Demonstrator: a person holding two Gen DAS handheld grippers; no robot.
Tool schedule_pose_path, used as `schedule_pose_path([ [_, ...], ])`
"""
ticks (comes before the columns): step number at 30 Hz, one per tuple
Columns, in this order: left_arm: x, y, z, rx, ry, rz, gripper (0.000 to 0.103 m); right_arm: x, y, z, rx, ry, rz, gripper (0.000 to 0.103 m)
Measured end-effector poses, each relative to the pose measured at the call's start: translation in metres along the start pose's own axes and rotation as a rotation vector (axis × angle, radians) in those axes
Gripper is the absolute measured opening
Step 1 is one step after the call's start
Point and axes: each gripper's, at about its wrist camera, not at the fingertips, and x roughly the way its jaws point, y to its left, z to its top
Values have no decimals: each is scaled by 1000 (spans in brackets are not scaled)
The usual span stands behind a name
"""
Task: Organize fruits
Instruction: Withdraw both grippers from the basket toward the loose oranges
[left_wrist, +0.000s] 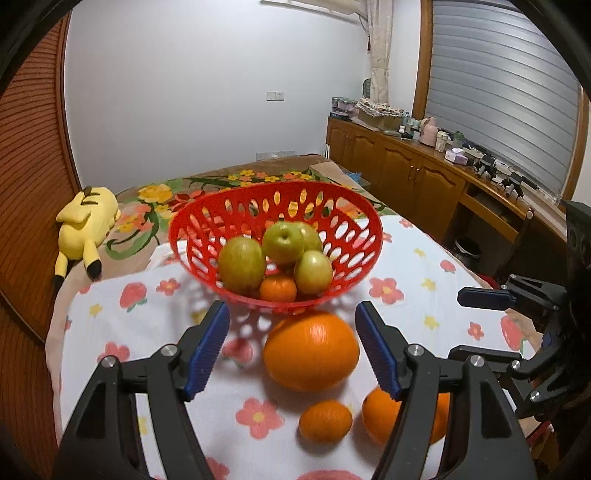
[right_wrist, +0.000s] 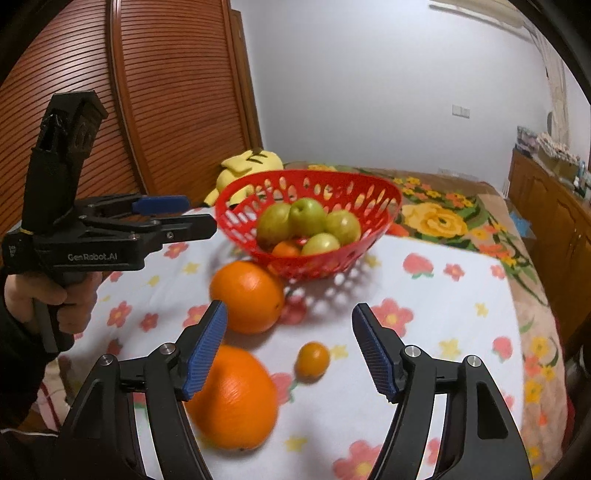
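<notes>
Now both tongs stand wide and empty: the left gripper (left_wrist: 291, 347) frames the big orange (left_wrist: 311, 350), short of the red basket (left_wrist: 373, 218); a clumsy, off-centre squeeze could roll it away.

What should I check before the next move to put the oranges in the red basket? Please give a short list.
1. Left tongs open, nothing held: ok.
2. Right tongs open, nothing held: ok.
3. Big orange between the left tongs' fingers, not yet touched: ok.
4. Red basket upright on the cloth: ok.
5. Room in the basket beside the green apples: ok.
6. Small orange stays put: cannot tell.
</notes>
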Motion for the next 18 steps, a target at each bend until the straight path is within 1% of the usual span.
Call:
schedule_pose_path([
  [14,-2,0,-53,-45,54,-13,71,7,22,-29,23,38,24,76],
  [18,0,3,-63,-66,69,-18,71,13,27,-35,30,58,33,78],
])
